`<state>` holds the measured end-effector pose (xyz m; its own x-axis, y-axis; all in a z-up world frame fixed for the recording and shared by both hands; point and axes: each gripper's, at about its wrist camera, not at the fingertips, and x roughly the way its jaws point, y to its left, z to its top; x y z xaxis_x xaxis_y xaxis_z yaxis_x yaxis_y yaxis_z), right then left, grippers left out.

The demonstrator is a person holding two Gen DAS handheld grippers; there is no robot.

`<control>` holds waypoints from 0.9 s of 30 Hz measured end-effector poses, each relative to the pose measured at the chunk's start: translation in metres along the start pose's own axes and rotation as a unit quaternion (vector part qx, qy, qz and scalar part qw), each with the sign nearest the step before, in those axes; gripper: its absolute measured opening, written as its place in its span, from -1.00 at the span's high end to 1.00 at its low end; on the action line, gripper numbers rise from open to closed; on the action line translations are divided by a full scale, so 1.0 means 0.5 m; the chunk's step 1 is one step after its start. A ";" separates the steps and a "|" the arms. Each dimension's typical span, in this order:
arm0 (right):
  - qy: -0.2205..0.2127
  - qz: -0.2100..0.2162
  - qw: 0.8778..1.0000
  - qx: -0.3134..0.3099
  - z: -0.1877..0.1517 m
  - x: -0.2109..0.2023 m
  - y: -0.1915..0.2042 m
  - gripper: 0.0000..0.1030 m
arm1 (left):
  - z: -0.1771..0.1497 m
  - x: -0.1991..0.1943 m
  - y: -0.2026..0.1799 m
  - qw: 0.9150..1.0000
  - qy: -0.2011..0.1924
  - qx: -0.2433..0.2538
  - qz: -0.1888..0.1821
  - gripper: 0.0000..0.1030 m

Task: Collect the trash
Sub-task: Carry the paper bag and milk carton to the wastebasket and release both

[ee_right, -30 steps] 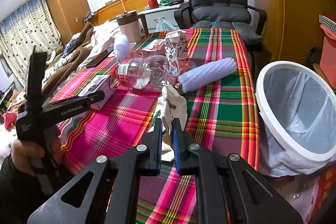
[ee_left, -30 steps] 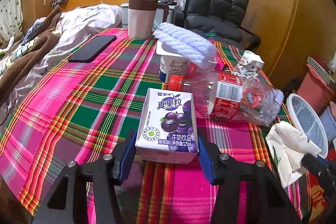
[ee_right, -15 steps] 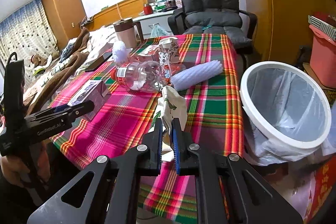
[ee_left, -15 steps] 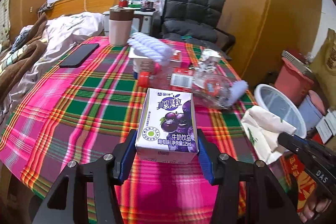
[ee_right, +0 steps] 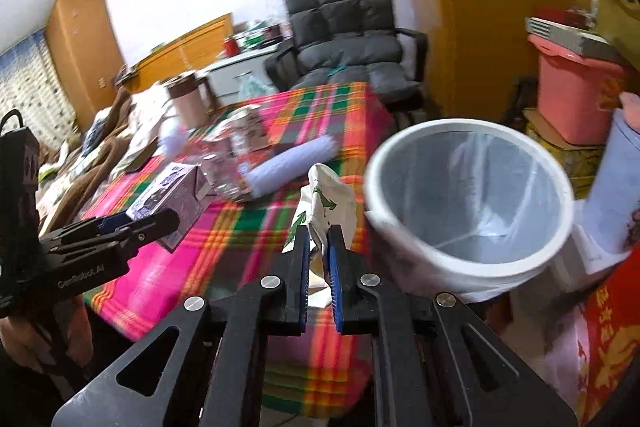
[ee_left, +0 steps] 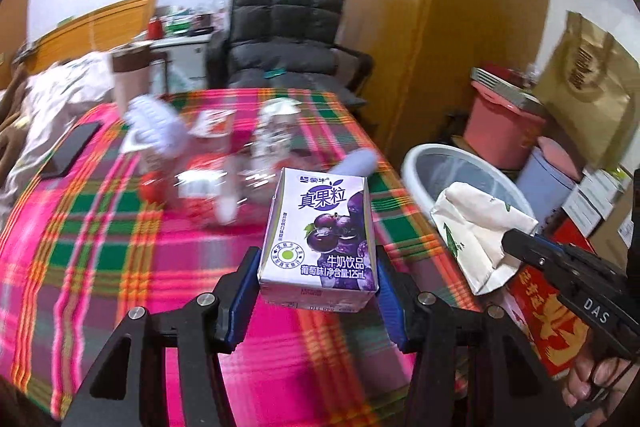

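Observation:
My left gripper [ee_left: 318, 287] is shut on a small purple grape milk carton [ee_left: 320, 239], held above the plaid tablecloth [ee_left: 100, 247]; the carton [ee_right: 172, 191] also shows in the right wrist view. My right gripper [ee_right: 319, 259] is shut on a crumpled white paper bag [ee_right: 328, 203] with green print, just left of the white trash bin [ee_right: 472, 203]. In the left wrist view that paper bag [ee_left: 476, 227] hangs in front of the bin [ee_left: 424, 163]. An empty clear plastic bottle [ee_left: 208, 187] with a red cap lies on the cloth.
On the table lie a white foam sleeve [ee_right: 288, 163], a second foam net [ee_left: 156, 119], a cup [ee_left: 130, 79], a phone [ee_left: 72, 151] and a crumpled carton [ee_left: 276, 123]. A dark chair [ee_left: 280, 39] stands behind. A pink bin [ee_left: 504, 131] and boxes crowd the floor at right.
Both grippers have swung right toward the trash bin, keeping their loads. The bin now looms larger in both views and the table's clutter has slid left.

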<state>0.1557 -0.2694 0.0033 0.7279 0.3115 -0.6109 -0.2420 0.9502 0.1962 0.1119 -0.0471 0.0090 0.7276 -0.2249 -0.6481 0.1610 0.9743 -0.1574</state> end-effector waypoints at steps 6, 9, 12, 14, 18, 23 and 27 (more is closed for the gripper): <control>-0.009 -0.041 0.999 0.030 0.008 -0.008 -0.069 0.78 | 0.047 0.063 -0.086 0.998 0.008 0.042 -0.052 -0.05; -0.009 -0.059 0.997 0.044 0.011 -0.009 -0.101 0.78 | 0.064 0.094 -0.124 0.996 0.012 0.062 -0.067 -0.05; -0.009 -0.070 0.996 0.055 0.015 -0.008 -0.125 0.78 | 0.080 0.128 -0.163 0.993 0.020 0.078 -0.087 -0.05; -0.009 -0.079 0.995 0.061 0.014 -0.011 -0.141 0.78 | 0.086 0.150 -0.188 0.991 0.025 0.090 -0.096 -0.05; -0.001 -0.089 0.994 0.070 0.014 -0.009 -0.166 0.77 | 0.093 0.193 -0.223 0.987 0.041 0.101 -0.116 -0.06; 0.011 -0.095 0.992 0.082 0.011 -0.004 -0.188 0.76 | 0.092 0.231 -0.251 0.984 0.057 0.108 -0.129 -0.07; 0.021 -0.096 0.991 0.091 0.013 0.005 -0.200 0.72 | 0.091 0.243 -0.261 0.982 0.063 0.108 -0.140 -0.09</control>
<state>0.1860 -0.3638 -0.0128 0.7217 0.1287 -0.6801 0.0198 0.9783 0.2062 0.2097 -0.2009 -0.0154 0.5479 -0.4710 -0.6913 0.4910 0.8502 -0.1900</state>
